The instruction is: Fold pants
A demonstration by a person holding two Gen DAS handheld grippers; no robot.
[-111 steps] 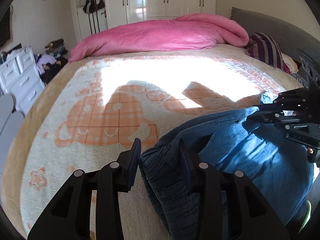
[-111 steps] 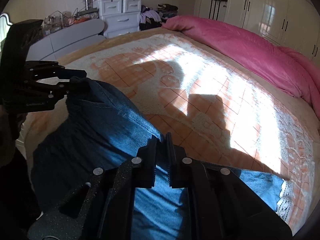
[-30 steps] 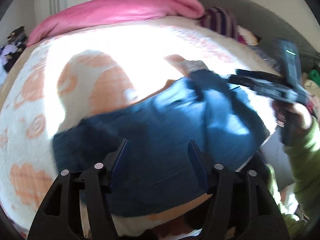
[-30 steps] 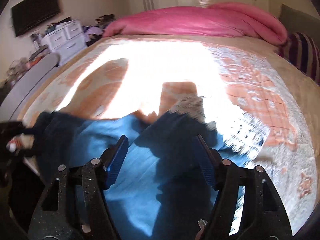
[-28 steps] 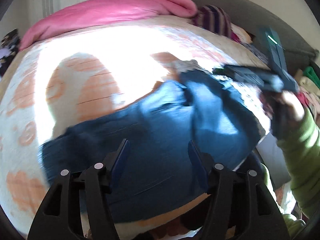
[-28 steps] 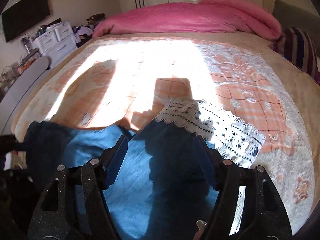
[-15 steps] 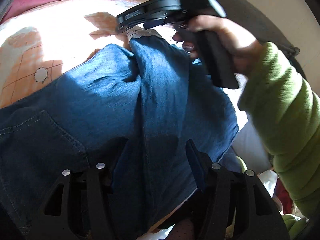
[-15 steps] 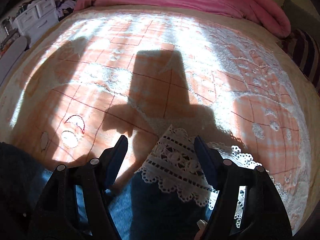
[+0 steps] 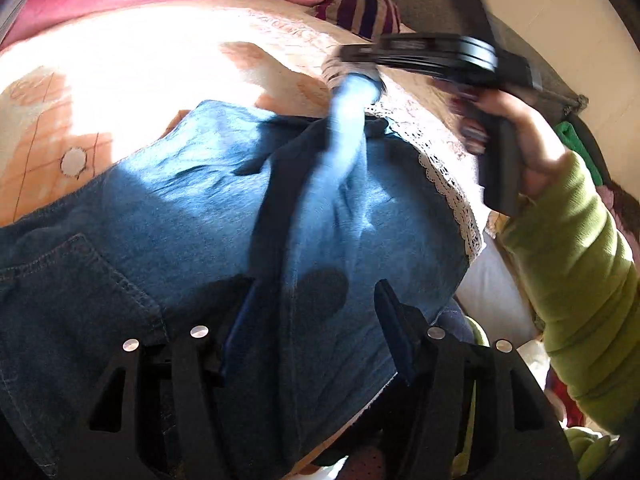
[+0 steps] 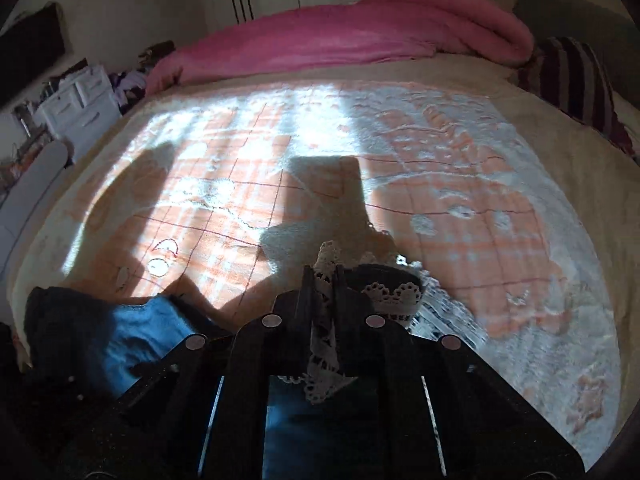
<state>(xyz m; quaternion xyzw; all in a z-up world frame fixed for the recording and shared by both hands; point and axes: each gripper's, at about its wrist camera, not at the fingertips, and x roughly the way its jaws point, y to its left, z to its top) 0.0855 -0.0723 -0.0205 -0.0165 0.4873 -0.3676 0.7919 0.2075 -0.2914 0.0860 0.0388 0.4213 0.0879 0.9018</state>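
Denim pants [image 9: 192, 216], no readable label, pinched by right claw [image 10: 320, 280]

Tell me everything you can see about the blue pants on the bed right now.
The pants are blue denim with a stitched back pocket and white lace trim on the leg hems. They lie rumpled across the orange-and-white bedspread, partly sunlit. The right gripper is shut on a lace hem, lifting that leg end. The left gripper hangs open above the denim.

Pants [image 9: 192, 208] on bed [image 10: 460, 184]; duvet [image 10: 360, 40] behind, pillow [image 10: 572, 76] right.
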